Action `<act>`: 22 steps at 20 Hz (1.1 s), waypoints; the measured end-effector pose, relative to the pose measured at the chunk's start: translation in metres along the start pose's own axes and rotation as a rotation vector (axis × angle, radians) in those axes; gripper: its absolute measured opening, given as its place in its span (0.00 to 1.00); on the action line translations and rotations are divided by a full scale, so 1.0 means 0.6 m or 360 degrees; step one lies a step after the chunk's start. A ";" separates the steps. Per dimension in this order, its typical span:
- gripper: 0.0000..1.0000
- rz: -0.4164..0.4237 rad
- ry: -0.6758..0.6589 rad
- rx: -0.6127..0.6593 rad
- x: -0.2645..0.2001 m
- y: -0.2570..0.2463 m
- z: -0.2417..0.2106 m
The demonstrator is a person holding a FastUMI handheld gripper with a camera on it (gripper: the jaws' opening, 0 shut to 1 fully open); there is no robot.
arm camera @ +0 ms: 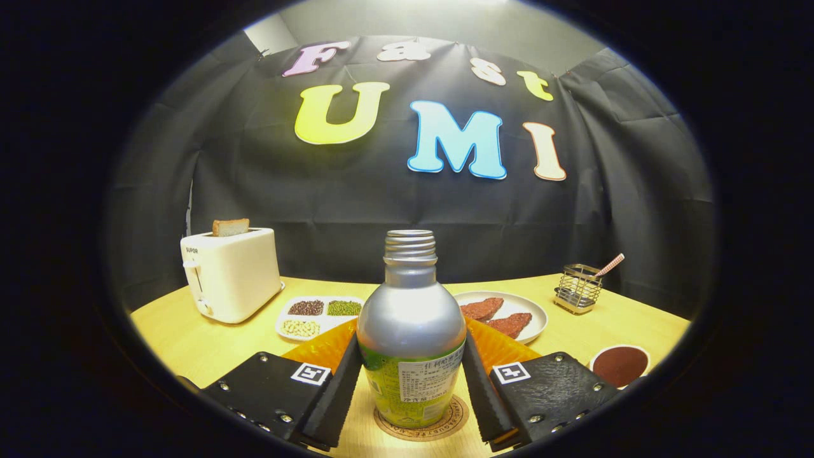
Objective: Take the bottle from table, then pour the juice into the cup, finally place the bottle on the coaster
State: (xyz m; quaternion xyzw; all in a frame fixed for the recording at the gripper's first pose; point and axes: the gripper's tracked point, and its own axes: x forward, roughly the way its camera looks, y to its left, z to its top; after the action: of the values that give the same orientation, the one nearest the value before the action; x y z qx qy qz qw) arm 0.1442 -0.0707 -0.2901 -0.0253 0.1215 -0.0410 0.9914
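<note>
On a pale yellow wooden table (191,343), inside a booth hung with black cloth (267,210) at the back and sides, with a strip of grey wall (445,19) above the cloth. Upright between the two fingers of the gripper (412,381): a silver bottle (411,318) with a green label and an uncapped threaded neck, standing on a round cork coaster (445,423). Fingers close against the bottle's sides, left and right; cannot tell whether both actually press on it. Just behind the bottle, partly hidden, something orange and translucent (324,346). Beyond that, a white divided dish (286,321) with dark, green and pale beans in separate compartments, and just beside it to the right a white plate (534,312) with two reddish-brown pieces of food. Farther left, a cream toaster (232,273) with a slice of toast (230,226) sticking up from the slot. Far right toward the cloth, a small wire basket (577,289) holding a checked straw or stick. Near the right finger, a white cup (620,366) filled with something dark reddish-brown. Warm light across the tabletop.
</note>
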 end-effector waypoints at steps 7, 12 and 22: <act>0.78 0.0000 -0.0040 0.0014 -0.003 -0.005 0.002; 0.90 -0.0022 0.0018 0.0051 -0.005 -0.005 -0.014; 0.98 0.0119 -0.0203 0.0035 -0.110 0.033 0.149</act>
State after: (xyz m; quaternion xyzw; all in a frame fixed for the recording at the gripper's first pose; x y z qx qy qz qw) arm 0.1033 -0.0416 -0.1889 -0.0124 0.0586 -0.0035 0.9982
